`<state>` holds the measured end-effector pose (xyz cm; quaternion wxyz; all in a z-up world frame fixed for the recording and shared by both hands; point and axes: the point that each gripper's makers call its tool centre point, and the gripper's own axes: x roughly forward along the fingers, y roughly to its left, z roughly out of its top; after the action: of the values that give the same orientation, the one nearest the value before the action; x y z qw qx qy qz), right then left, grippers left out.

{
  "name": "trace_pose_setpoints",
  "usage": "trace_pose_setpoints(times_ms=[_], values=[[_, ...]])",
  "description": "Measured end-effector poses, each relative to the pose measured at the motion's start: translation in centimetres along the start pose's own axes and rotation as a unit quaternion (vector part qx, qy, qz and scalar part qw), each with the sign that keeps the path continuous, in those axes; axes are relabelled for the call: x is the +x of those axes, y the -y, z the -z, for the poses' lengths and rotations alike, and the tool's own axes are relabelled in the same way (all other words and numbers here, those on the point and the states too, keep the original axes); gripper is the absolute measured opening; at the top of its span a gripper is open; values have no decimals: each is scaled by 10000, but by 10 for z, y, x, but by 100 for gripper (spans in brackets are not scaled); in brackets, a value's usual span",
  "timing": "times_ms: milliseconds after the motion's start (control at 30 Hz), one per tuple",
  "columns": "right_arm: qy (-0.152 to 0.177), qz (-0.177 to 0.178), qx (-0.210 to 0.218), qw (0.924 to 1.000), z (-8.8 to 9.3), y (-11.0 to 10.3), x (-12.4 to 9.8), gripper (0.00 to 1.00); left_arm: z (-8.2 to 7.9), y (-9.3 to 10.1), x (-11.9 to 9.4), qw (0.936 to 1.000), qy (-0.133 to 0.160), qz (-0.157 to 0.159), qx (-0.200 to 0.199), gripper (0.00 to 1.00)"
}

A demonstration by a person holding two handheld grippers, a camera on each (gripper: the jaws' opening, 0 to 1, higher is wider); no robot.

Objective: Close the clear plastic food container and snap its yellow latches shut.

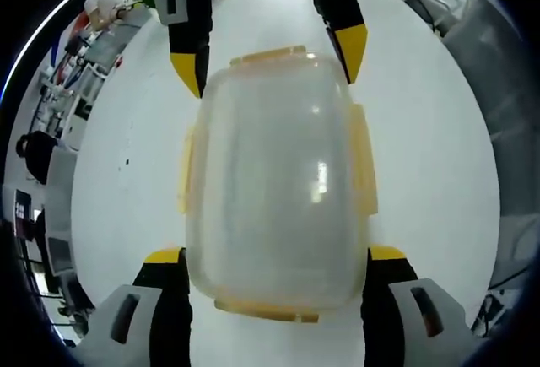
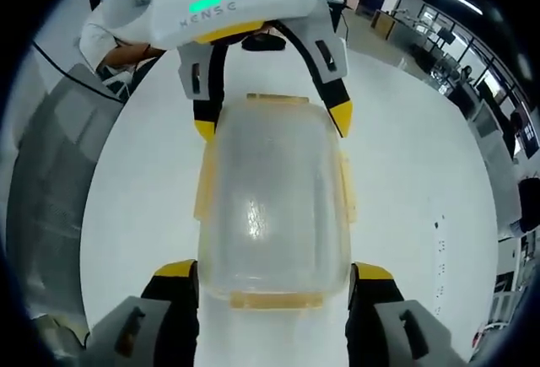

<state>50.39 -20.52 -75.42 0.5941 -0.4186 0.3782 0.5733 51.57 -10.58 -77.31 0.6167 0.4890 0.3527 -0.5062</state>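
**Both claws around the box**

The clear box (image 1: 274, 181) lies on the white worktop (image 1: 439, 173), lid on, with yellow latches (image 1: 364, 169) at its sides and ends. My left claw (image 1: 274, 257) spreads wide around the end at 6 o'clock. My right claw (image 2: 274, 270) straddles the opposite end likewise. Whether the pads touch the box, I cannot tell.
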Motion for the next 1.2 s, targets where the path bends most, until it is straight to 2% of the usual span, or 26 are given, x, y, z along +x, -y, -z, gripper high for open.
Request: trace_pose_setpoints(times_ms=[167,233,367,433,567,733,1200], values=[[49,77,25,10000,1,0,0,74,4,2,0,9997,-84,-36,223,83],[191,97,71,9997,-2,-1,-1,80,0,1,-3,9999,59,-50,113,85],[379,248,166,9988,-5,0,-5,90,0,-3,-9,9997,149,-182,-62,89],[389,220,240,9987,-3,-6,-6,88,-3,-1,-10,9988,324,-205,-296,89],[436,320,389,9978,1,-12,-5,88,-3,0,-14,9980,395,-320,-384,88],[498,393,551,9965,3,-15,-6,88,-3,1,-17,9956,511,-375,-683,87],[556,638,768,9934,6,-18,-20,86,-4,12,-29,9913,733,-507,-965,85]])
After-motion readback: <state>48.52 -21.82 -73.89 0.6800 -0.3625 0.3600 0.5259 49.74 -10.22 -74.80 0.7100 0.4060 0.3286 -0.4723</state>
